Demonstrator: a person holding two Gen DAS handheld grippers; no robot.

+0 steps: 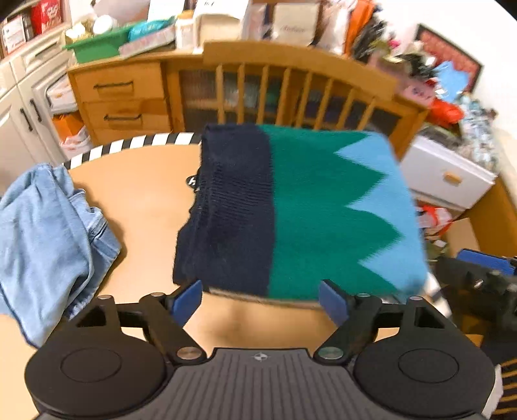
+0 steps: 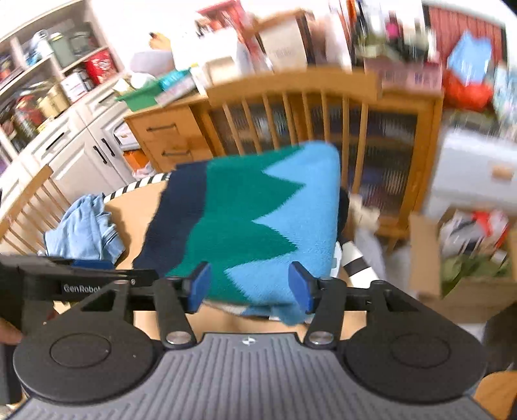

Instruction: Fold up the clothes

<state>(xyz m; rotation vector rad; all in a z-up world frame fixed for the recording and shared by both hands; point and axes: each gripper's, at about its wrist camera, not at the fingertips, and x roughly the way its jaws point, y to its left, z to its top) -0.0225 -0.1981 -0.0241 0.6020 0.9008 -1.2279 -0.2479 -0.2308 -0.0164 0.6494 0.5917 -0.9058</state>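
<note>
We see the folded sweater lying on the tabletop, jeans beside it; left claw and right claw both spread, pinching nothing.

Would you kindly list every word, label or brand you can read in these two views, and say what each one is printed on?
"GenRobot", white letters on the black body of the left tongs, seen in the right wrist view; the last letter is partly hidden.
Red boxes on the shelf: printing too blurred to read.
White paper bag on the wooden cabinet: faint script, too blurred to read.
Black mark on the table beside the sweater: mostly hidden, unreadable.
</note>
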